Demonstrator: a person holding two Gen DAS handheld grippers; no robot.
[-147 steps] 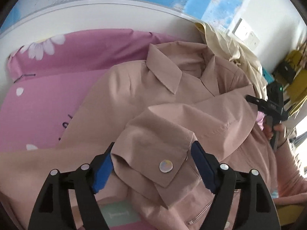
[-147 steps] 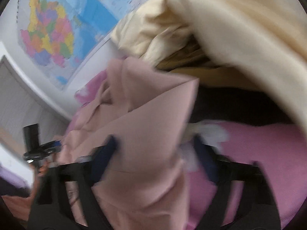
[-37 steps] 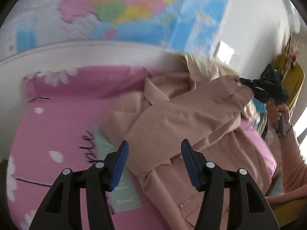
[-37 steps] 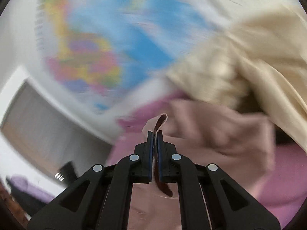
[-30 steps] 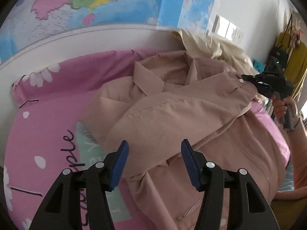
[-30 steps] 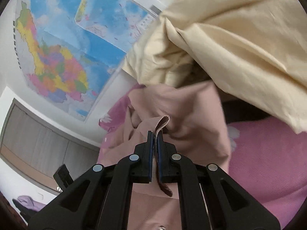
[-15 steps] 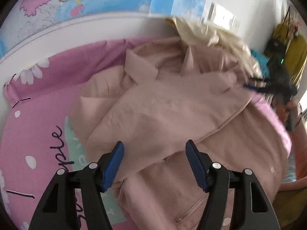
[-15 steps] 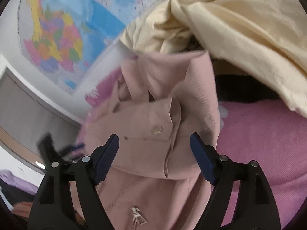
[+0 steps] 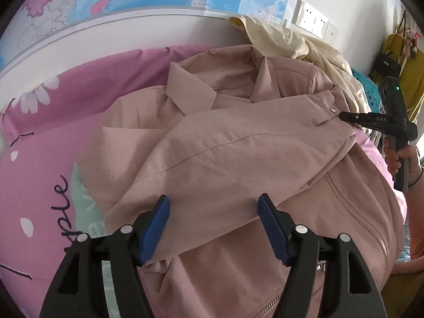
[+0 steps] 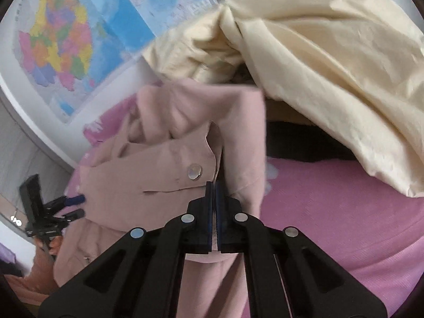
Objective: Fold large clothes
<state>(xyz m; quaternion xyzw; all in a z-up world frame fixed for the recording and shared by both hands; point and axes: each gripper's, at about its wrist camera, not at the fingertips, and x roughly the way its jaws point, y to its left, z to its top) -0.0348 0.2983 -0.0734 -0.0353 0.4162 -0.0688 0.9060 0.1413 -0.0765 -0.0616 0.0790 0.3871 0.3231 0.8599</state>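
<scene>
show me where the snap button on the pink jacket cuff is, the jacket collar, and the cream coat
snap button [image 10: 194, 171]: right wrist view, on the silver button's face, on the cuff.
jacket collar [image 9: 189, 90]: left wrist view, middle of the left collar flap.
cream coat [image 10: 331, 53]: right wrist view, on its broad creased upper fabric.

The left gripper [image 9: 213, 225] is a black plastic, scissor-like frame with triangular cut-outs in its arms and round silver rivets at the joints. Its two fingers end in flat blue pads [image 9: 155, 228]. The right gripper [image 10: 214, 185] has the same black frame, silver rivets and blue pads, with small white lettering on its side and a black pistol-style handle; a tiny green light glows on the black block above it. The person's right hand [image 9: 400, 156] shows a thin dark wristband and a salmon-pink sleeve [image 9: 416, 220].
</scene>
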